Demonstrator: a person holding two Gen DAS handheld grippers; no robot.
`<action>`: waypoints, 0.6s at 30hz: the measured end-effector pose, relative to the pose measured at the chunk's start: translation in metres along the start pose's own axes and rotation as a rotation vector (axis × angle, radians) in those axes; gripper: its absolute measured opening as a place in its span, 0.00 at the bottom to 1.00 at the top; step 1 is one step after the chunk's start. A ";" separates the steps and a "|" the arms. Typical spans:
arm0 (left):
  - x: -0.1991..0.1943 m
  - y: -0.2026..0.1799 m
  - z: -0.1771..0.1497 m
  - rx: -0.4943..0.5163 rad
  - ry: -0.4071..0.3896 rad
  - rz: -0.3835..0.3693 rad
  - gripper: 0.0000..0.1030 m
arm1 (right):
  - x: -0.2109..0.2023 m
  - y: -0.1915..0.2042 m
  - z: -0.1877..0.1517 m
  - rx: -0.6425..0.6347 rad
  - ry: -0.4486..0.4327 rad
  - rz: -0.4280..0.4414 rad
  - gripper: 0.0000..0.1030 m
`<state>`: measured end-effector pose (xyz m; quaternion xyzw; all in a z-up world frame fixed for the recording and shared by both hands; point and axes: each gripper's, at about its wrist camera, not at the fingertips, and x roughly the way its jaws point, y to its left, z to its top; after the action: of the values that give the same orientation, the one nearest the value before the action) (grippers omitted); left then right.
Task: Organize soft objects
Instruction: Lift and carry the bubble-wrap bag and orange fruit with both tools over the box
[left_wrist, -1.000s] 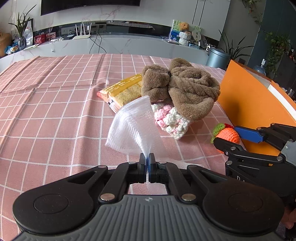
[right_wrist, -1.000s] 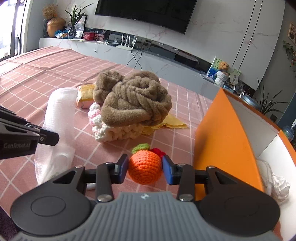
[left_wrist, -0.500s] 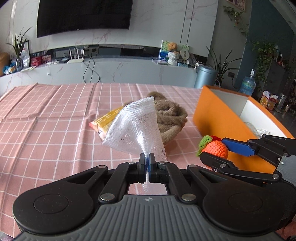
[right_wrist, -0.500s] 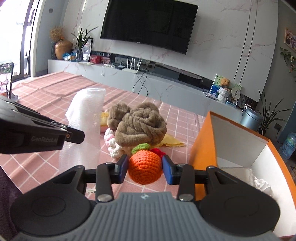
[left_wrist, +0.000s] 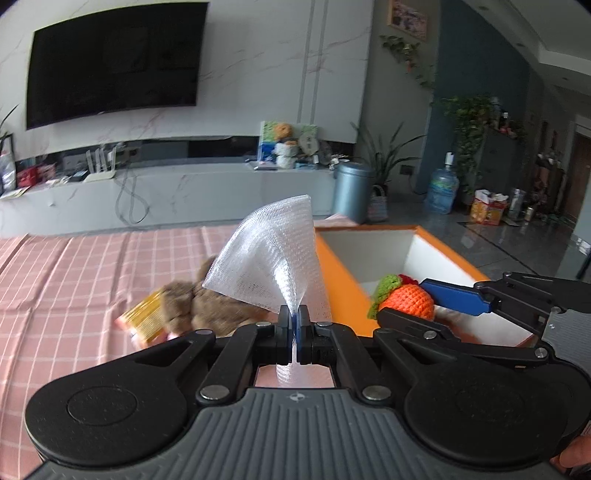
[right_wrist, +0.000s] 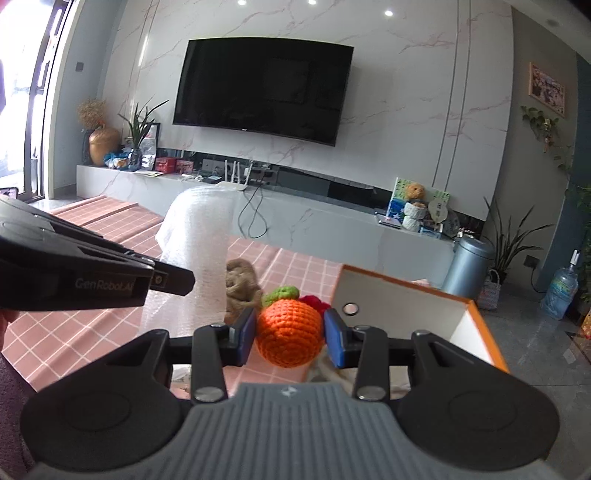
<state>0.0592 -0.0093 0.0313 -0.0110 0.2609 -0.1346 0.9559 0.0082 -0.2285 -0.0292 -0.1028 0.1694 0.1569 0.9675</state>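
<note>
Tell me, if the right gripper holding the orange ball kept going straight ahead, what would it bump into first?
Probably the orange box. The right gripper, shut on the crocheted orange, points toward the box's near corner and far wall; depth is hard to judge, so it might pass above.

1. I see the crocheted orange (right_wrist: 288, 338) as bright orange yarn with a green leaf cap and a bit of red behind it.
2. The mesh sheet (left_wrist: 271, 258) in my left tool (left_wrist: 294, 325) is translucent white with a fine grid weave.
3. My right tool (right_wrist: 289, 336) has blue pads (right_wrist: 334, 341) on a black frame with a ribbed grey body.
4. The storage box (left_wrist: 334, 273) is orange outside and white inside.
5. The table (left_wrist: 92, 266) wears a pink cloth checked with thin white lines.
6. The plush towel (left_wrist: 214, 304) is fuzzy brown; the packet (left_wrist: 142, 319) beside it is yellow-orange.
</note>
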 end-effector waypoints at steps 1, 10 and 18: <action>0.002 -0.006 0.005 0.013 -0.008 -0.018 0.01 | -0.003 -0.006 0.002 -0.005 -0.005 -0.011 0.38; 0.038 -0.051 0.054 0.070 -0.061 -0.160 0.01 | -0.012 -0.066 0.018 -0.038 -0.012 -0.083 0.38; 0.087 -0.090 0.078 0.161 -0.039 -0.220 0.01 | 0.011 -0.112 0.023 -0.100 0.034 -0.131 0.38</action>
<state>0.1472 -0.1226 0.0638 0.0345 0.2279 -0.2589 0.9380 0.0625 -0.3242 0.0042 -0.1644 0.1705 0.0996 0.9664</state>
